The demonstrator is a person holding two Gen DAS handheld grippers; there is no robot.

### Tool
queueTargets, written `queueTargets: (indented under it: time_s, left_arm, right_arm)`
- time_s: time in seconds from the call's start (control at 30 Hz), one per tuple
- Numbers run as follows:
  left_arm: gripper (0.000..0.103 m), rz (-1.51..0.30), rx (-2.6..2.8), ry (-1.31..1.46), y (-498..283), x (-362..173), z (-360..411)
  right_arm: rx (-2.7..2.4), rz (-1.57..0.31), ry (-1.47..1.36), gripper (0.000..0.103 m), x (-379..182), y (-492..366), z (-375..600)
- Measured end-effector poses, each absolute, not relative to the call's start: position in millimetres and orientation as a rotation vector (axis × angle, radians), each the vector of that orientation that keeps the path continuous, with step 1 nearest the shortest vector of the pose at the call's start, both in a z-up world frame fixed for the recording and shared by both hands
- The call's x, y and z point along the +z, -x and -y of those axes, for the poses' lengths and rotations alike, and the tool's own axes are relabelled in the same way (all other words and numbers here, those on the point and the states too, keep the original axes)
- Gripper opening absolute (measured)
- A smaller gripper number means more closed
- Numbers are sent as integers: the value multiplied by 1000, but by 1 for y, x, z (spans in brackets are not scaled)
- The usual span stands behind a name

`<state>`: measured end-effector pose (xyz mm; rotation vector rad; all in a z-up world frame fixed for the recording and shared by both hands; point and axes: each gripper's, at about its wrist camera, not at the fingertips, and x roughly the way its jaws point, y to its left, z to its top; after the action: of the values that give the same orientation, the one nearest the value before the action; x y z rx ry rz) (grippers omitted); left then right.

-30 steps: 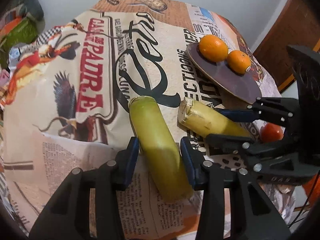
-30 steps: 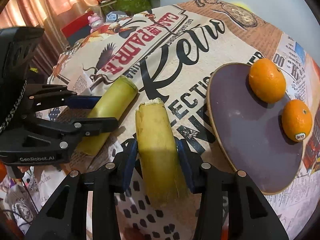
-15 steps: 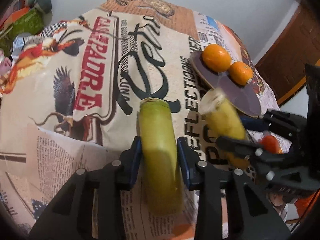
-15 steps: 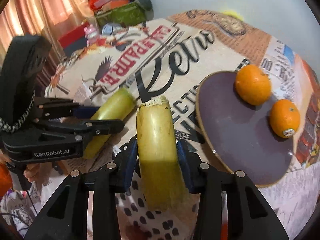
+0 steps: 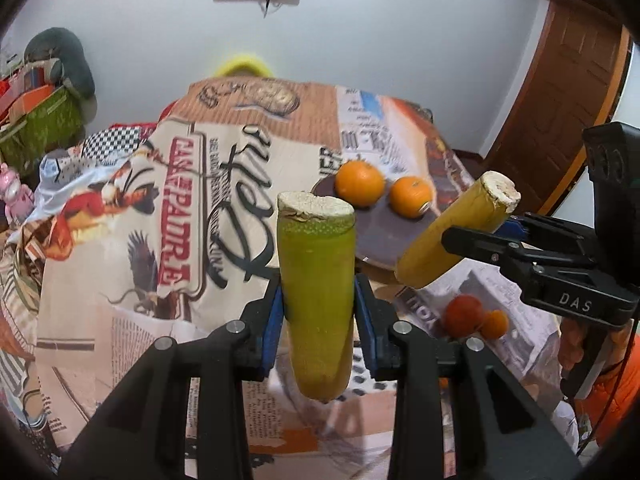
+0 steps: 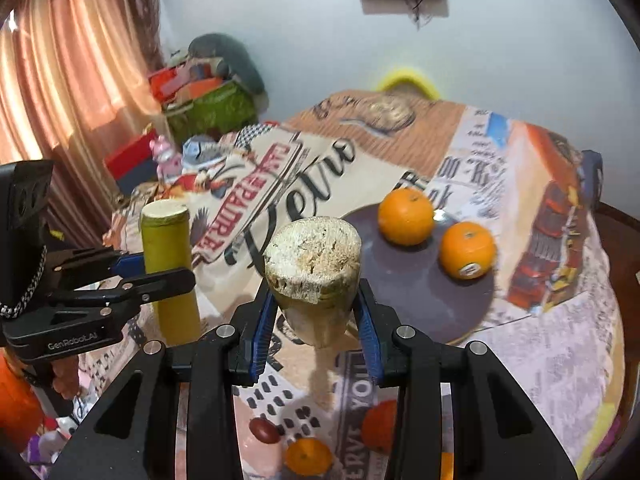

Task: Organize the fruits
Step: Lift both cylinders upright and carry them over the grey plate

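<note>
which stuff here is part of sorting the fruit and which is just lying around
Part of the job:
- green stalk in the left gripper
- yellow stalk in the right gripper
- plate
- two oranges on it
- loose small fruit near the table edge

Lying about:
- pink toy
- green basket
- red box

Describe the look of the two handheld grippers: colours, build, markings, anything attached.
Both are matte black plastic with angular, cut-out finger arms, silver round bolt heads and blue pads inside the fingertips. The left gripper carries white "GenRobot.AI" lettering on its side in the right wrist view, with a black-and-white braided cord by its boxy black camera housing. The right gripper shows "DAS" in the left wrist view. An orange sleeve shows behind it.
</note>
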<state>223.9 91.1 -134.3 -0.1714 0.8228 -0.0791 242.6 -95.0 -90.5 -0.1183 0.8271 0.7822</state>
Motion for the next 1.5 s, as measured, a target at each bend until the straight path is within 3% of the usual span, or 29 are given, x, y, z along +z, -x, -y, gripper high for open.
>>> queueTargets:
  time_s: [0.5, 1.5]
  left_arm:
    - [33, -774, -138, 146, -253, -119, -53]
    - [33, -837, -155, 149, -346, -166, -43]
  right_arm:
    - [708, -847, 142, 35, -97, -265, 127]
    - [687, -949, 38, 35, -146, -337, 120]
